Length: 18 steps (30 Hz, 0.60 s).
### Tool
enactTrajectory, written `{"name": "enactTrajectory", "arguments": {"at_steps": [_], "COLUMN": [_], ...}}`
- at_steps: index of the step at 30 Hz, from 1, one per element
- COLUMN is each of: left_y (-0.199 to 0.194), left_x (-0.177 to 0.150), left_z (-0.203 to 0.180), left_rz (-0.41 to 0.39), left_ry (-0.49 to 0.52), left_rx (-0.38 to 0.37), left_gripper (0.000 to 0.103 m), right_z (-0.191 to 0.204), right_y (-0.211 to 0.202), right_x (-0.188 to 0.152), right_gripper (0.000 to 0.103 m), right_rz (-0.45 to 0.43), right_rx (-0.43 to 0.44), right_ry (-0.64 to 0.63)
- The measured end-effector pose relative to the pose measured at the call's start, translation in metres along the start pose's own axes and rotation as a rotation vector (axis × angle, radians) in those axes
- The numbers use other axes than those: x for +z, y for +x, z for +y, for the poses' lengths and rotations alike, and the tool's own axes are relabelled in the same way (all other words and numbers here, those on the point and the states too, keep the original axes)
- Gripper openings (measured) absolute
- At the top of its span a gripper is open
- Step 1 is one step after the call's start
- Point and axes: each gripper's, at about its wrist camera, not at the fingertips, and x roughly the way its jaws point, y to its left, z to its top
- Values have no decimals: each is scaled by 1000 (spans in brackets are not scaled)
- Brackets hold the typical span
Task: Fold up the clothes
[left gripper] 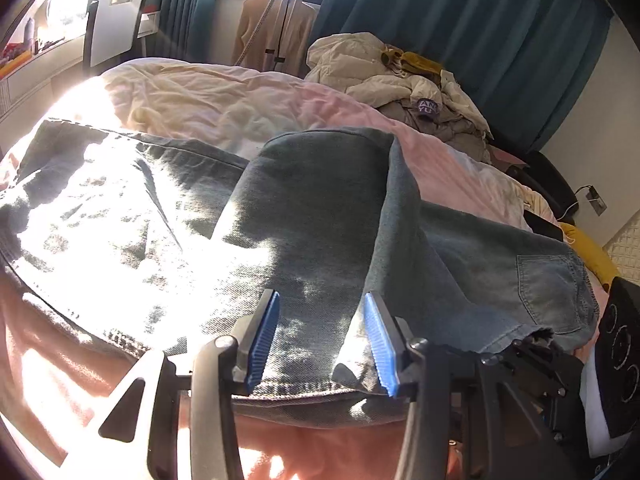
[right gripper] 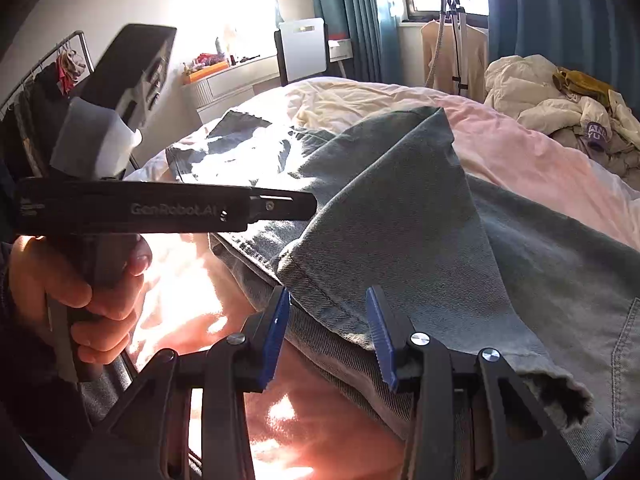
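Left claw (left gripper: 322, 342) part-open over folded jeans (left gripper: 312, 208), right claw (right gripper: 330, 336) likewise, right view alone shows gripping hand (right gripper: 76, 300)

Left gripper (left gripper: 322, 336): black frame, ribbed blue pads (left gripper: 262, 344), pale printed lettering on its body. Right gripper (right gripper: 328, 336): black with silver screws (right gripper: 419, 338); sleeve apparently dark.

You've got one pair of jeans (left gripper: 304, 216) on one bed (left gripper: 208, 96), two claws, left claw (left gripper: 322, 340) and right claw (right gripper: 328, 336), one heap of pale jackets (left gripper: 396, 80), one white chair (left gripper: 116, 24) and one garment steamer (right gripper: 454, 20).
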Motion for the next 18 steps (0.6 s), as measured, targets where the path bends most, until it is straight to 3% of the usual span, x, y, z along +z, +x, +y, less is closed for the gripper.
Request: {"name": "enactTrajectory", "arguments": {"at_steps": [7, 9, 11, 12, 18], "left_y": [-3, -4, -6, -7, -13], "left_x": [2, 3, 4, 4, 7], "left_z": [4, 7, 9, 11, 20], "left_rz": [-21, -23, -37, -46, -82], "left_ry": [-2, -10, -19, -28, -72], "left_rx": [25, 24, 32, 35, 26], "left_gripper": [45, 45, 45, 45, 45], "right_z": [0, -5, -12, -16, -69], "right_y": [25, 31, 27, 22, -31], "right_x": [8, 8, 9, 11, 35], "right_gripper": [39, 29, 7, 2, 2], "right_rz": [-22, -18, -29, -43, -217], "right_rx": [-25, -27, -6, -15, 41], "right_ry": [27, 64, 107, 131, 365]}}
